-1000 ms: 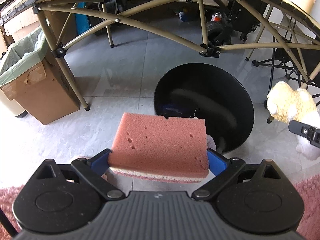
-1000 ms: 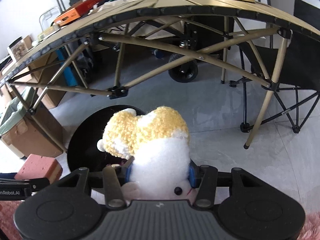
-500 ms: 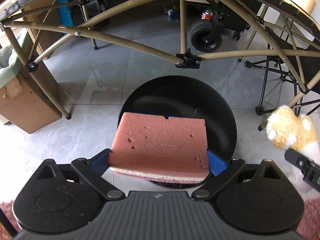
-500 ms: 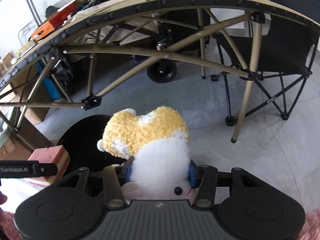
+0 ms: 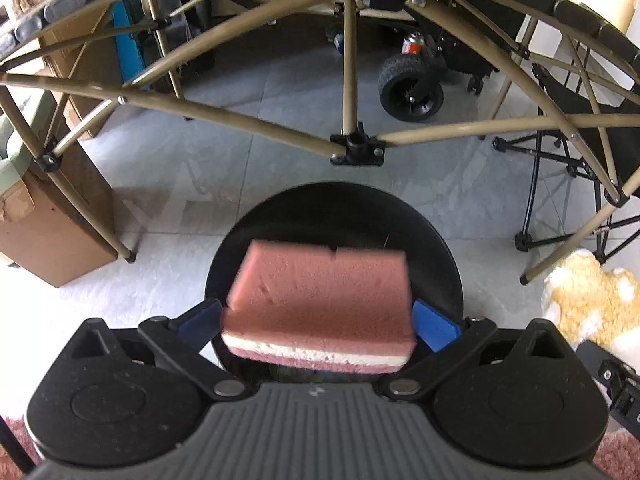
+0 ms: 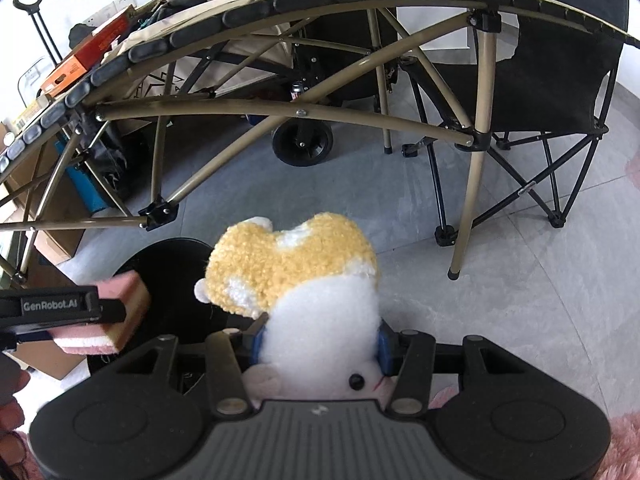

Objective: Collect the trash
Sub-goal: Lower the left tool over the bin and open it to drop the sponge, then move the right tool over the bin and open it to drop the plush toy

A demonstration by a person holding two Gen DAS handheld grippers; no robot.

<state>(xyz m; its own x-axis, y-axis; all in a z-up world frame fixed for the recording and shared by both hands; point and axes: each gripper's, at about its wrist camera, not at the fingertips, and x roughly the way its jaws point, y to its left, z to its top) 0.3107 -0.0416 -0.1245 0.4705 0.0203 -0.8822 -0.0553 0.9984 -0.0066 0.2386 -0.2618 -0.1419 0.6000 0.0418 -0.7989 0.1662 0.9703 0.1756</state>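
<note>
My left gripper (image 5: pixel 318 318) is shut on a pink sponge (image 5: pixel 320 292) with a white middle layer, held right over the round black trash bin (image 5: pixel 436 256) on the floor. The sponge looks blurred. My right gripper (image 6: pixel 318 340) is shut on a yellow and white plush toy (image 6: pixel 304 276), held just right of the bin (image 6: pixel 172 264). The plush also shows at the right edge of the left wrist view (image 5: pixel 584 296). The left gripper and sponge (image 6: pixel 120 308) show at the left of the right wrist view.
A folding table with tan legs (image 5: pixel 356 80) arches over the far side of the bin. A cardboard box (image 5: pixel 48 224) with a green liner stands at the left. A black folding chair (image 6: pixel 540 92) is at the right. A wheeled cart (image 5: pixel 412 88) is behind. Pink rug (image 6: pixel 624 440) lies underneath.
The left gripper has moved the sponge from beside the bin to directly over its opening. The right gripper with the plush has shifted right and stays beside the bin.
</note>
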